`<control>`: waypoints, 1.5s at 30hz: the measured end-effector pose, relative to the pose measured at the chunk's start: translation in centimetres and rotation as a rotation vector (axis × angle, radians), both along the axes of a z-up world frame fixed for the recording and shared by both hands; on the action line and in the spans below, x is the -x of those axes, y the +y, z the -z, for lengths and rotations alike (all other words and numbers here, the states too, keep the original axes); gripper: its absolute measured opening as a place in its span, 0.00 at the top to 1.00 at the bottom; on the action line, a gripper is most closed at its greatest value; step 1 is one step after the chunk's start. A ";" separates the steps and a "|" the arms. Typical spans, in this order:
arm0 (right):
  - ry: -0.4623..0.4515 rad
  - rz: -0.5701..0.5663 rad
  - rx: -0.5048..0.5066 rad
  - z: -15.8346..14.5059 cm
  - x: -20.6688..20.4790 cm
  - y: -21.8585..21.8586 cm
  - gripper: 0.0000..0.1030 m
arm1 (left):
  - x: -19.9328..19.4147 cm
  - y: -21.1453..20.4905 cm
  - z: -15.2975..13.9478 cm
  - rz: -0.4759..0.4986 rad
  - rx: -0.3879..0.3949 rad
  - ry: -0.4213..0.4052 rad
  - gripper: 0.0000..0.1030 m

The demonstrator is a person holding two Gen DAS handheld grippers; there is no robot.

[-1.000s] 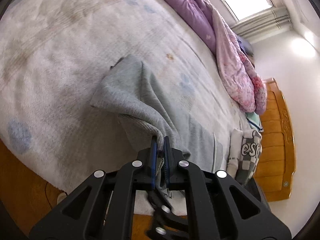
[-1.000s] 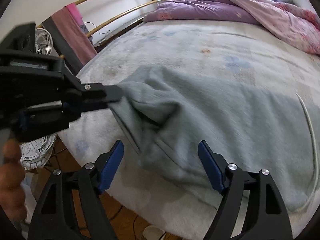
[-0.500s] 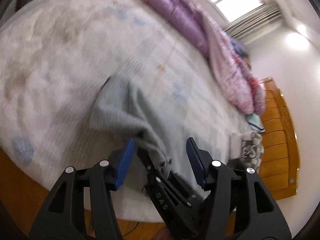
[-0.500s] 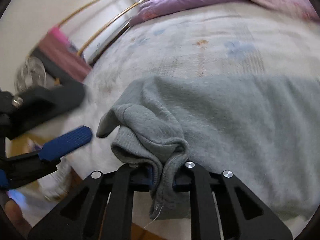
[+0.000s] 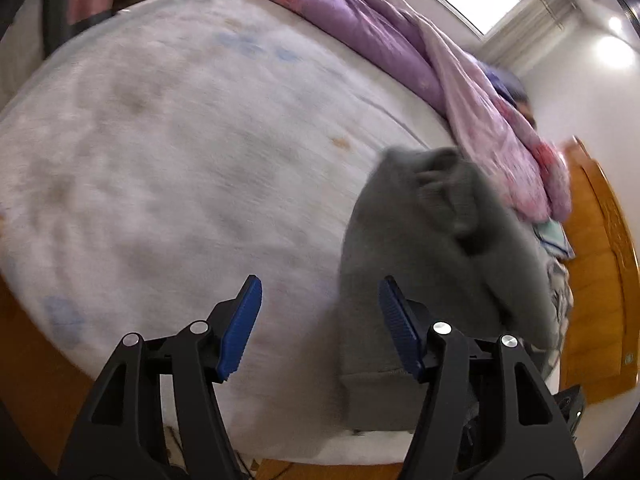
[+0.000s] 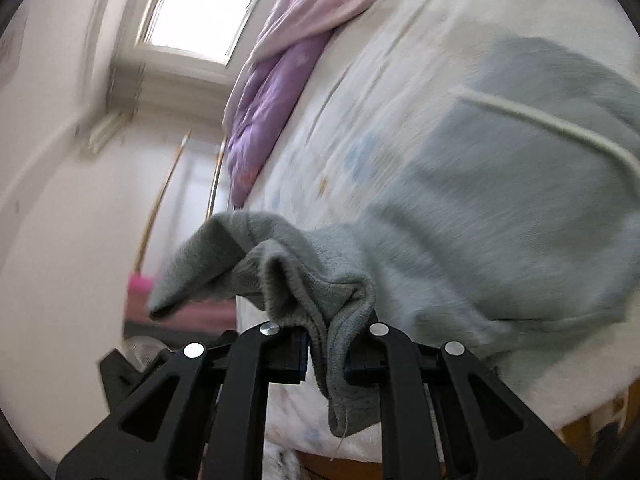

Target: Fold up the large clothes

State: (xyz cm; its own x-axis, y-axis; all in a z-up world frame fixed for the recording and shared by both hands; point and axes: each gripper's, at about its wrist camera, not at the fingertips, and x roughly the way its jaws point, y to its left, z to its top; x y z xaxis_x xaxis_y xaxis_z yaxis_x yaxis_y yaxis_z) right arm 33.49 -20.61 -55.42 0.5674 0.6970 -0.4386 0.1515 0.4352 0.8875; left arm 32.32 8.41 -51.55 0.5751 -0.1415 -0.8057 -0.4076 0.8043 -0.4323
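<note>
From your left wrist, one grey garment (image 5: pixel 436 264) lies bunched on the white bed (image 5: pixel 168 168), near one purple-pink quilt (image 5: pixel 460 92) below the window; your left claw (image 5: pixel 320 328) is opening, nothing between its pads. From your right wrist, your right claw (image 6: pixel 326 356) is clamped on that garment's cuff (image 6: pixel 340 360), lifted above the bed.

Left tongs (image 5: pixel 320 320) opening, nothing between; right tongs (image 6: pixel 326 354) clamped.

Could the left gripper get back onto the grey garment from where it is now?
Probably yes. The left gripper is opening, nothing between its pads, and the grey garment hangs just past its right finger with nothing between. The right gripper grips the cuff.
</note>
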 end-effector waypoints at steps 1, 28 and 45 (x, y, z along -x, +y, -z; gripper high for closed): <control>0.014 0.030 -0.019 0.2 0.2 -1.2 0.89 | -0.7 -0.9 0.0 0.022 -0.002 -0.004 0.39; 0.250 0.095 0.384 1.9 0.7 -14.9 0.74 | -7.1 -14.8 2.5 0.289 0.007 0.084 0.29; 0.248 -0.132 0.471 5.8 -9.5 -11.6 0.80 | -13.2 -20.2 9.6 0.386 -0.125 0.314 0.23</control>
